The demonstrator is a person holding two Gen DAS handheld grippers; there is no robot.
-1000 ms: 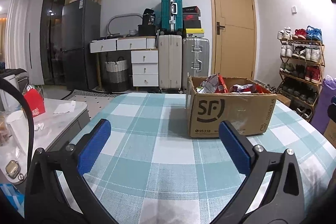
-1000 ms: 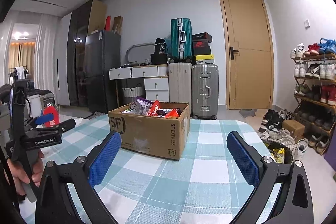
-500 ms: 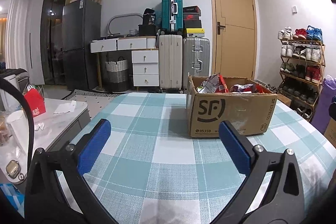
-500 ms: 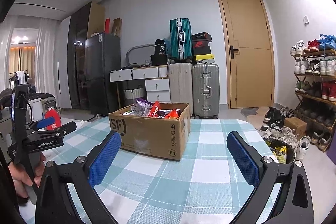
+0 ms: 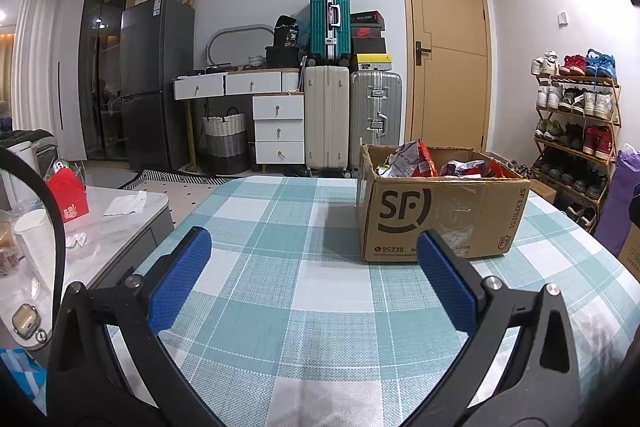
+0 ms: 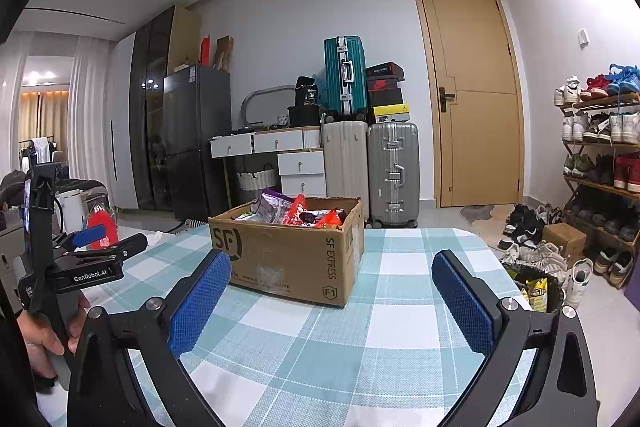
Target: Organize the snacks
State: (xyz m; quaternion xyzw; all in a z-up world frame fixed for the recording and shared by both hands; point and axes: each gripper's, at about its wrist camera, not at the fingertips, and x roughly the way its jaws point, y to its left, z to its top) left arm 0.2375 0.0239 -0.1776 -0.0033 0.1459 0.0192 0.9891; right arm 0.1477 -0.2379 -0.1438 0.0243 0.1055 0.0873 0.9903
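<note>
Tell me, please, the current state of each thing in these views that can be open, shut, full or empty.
Left gripper: jaws open, holding nothing.
Right gripper: jaws open, holding nothing.
Cardboard box: top open, snack packets inside, standing on the checked tablecloth.
Door: shut.
Desk drawer: pulled slightly out.

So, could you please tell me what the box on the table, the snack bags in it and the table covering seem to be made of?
The box looks like brown corrugated cardboard, matte, with printed black lettering and creased edges. The snack bags seem to be plastic or foil film: glossy, crinkled, brightly printed. The table covering looks like woven fabric or textured vinyl, a matte check with a visible weave; which one is unclear.
</note>
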